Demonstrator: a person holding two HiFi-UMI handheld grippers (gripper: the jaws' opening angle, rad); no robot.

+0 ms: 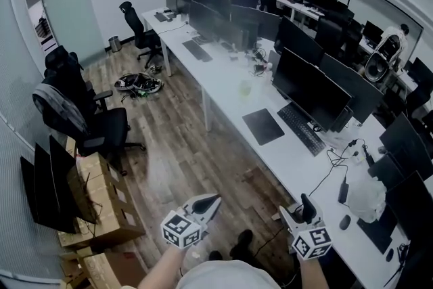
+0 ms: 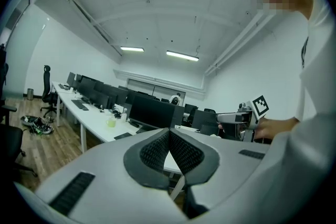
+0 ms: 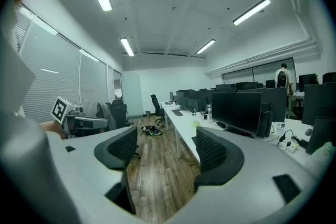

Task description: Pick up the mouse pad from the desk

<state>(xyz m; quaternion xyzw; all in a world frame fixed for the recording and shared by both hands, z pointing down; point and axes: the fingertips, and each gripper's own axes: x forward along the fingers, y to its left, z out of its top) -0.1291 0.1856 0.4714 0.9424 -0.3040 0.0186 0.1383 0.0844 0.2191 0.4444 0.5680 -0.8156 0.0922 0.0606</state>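
Neither gripper touched the mouse pad.
The left gripper was clenched on nothing; the right gripper had its jaws apart, empty.

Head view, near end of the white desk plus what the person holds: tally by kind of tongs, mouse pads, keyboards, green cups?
Tongs: 2 (left tongs, right tongs)
Mouse pad: 1
Keyboard: 1
Green cup: 1
Total: 5
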